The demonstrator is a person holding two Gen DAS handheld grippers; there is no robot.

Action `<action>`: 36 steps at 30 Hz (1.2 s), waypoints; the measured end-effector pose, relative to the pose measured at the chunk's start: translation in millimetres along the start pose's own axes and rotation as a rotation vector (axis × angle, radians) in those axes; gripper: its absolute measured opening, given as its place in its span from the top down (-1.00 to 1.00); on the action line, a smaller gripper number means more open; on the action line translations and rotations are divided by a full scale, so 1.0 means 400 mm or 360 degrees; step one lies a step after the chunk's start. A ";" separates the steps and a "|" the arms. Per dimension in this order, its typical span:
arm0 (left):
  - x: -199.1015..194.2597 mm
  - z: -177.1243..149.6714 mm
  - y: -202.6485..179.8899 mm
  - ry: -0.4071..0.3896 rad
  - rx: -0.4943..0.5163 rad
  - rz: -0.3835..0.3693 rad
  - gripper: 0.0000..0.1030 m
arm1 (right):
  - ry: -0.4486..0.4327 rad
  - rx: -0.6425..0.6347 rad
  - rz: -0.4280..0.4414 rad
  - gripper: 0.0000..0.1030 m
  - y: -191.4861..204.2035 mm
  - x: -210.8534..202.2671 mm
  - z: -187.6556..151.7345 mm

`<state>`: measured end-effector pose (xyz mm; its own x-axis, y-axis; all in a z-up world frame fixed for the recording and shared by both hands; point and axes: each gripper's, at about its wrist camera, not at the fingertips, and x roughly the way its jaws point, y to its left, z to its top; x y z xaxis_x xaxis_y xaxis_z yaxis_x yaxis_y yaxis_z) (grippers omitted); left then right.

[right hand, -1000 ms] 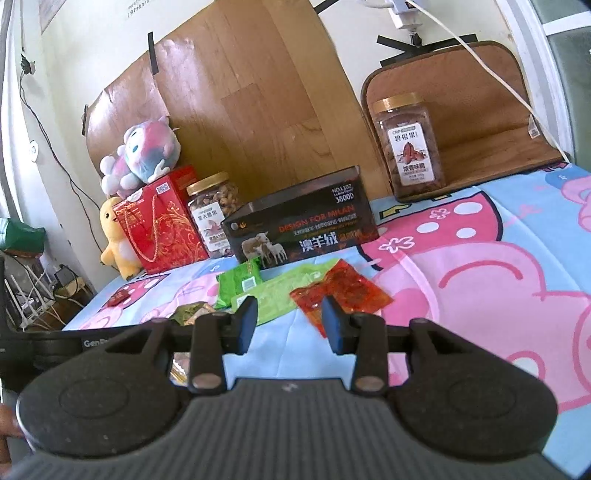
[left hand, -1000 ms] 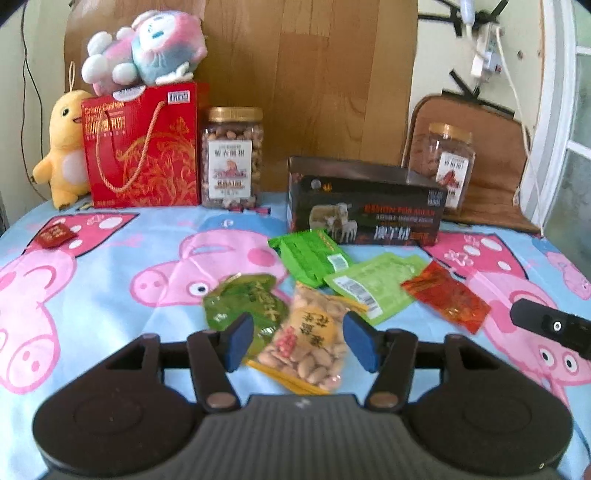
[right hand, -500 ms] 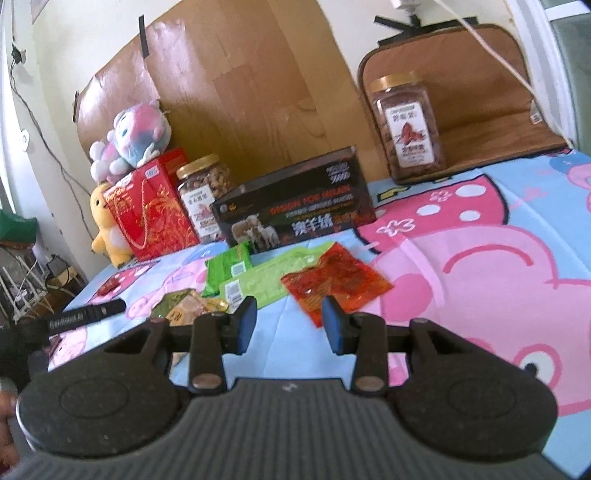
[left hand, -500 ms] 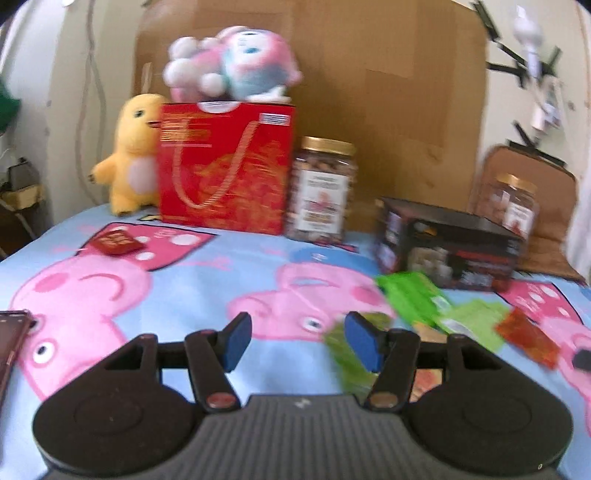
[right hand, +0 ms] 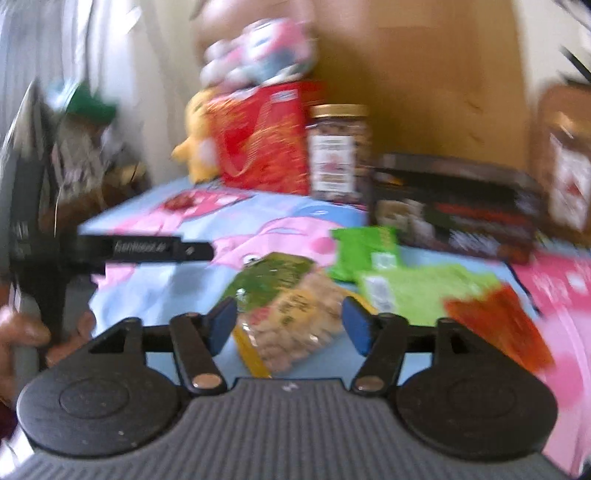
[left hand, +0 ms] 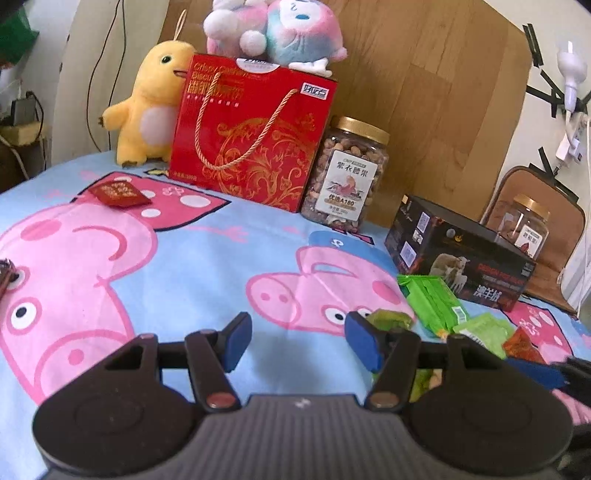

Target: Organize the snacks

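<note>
Several snack packets lie on the pig-print cloth (left hand: 155,280). In the blurred right wrist view my right gripper (right hand: 288,325) is open just above a clear peanut packet (right hand: 295,325) that overlaps a dark green packet (right hand: 271,277). Bright green packets (right hand: 364,251) (right hand: 417,291) and a red packet (right hand: 495,325) lie to its right. My left gripper (left hand: 295,341) is open and empty over bare cloth, left of the pile; the green packets (left hand: 432,299) sit to its right. A small red packet (left hand: 118,192) lies apart at far left.
Along the back stand a red gift box (left hand: 251,136) with plush toys (left hand: 273,33), a yellow plush (left hand: 147,107), a nut jar (left hand: 347,177), a black box (left hand: 458,258) and a second jar (left hand: 528,229). The left gripper's body (right hand: 140,249) shows at left in the right wrist view.
My left gripper has swung left, away from the peanut packet to bare cloth. My right gripper has swung left from the red packet to the peanut packet and opened wider.
</note>
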<state>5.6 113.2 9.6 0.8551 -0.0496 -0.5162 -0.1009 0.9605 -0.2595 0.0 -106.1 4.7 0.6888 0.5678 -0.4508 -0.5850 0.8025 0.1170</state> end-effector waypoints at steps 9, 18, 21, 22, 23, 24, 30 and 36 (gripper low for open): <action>0.011 0.002 0.003 0.0040 -0.0003 -0.0042 -0.11 | 0.0108 -0.0156 -0.0159 0.15 -0.047 0.038 -0.004; 0.002 -0.003 -0.021 0.0029 0.0070 -0.0078 -0.11 | 0.0024 0.0254 -0.0269 0.11 -0.212 -0.122 -0.072; 0.004 -0.002 -0.028 0.0027 0.0085 -0.0068 -0.11 | -0.0057 0.0205 -0.0225 0.11 -0.204 -0.127 -0.019; 0.005 -0.002 -0.028 0.0030 0.0087 -0.0064 -0.11 | -0.0069 0.0185 -0.0210 0.11 -0.198 -0.111 0.004; 0.005 -0.003 -0.027 0.0030 0.0085 -0.0062 -0.11 | -0.0081 0.0171 -0.0191 0.10 -0.193 -0.087 0.029; 0.005 -0.003 -0.025 0.0032 0.0081 -0.0063 -0.11 | -0.0087 0.0157 -0.0174 0.05 -0.190 -0.057 0.049; 0.013 0.001 0.000 0.0057 0.0005 -0.0083 -0.11 | 0.0090 0.0104 -0.0098 -0.36 -0.167 0.162 0.127; 0.013 0.002 0.005 0.0047 -0.0020 -0.0097 -0.11 | 0.0262 -0.0033 -0.0166 -0.10 -0.129 0.265 0.130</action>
<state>10.4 115.2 7.0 0.8444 -0.1160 -0.5230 -0.0557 0.9520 -0.3011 125.3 -77.8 -3.0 0.6677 0.4429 -0.5984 -0.5242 0.8505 0.0446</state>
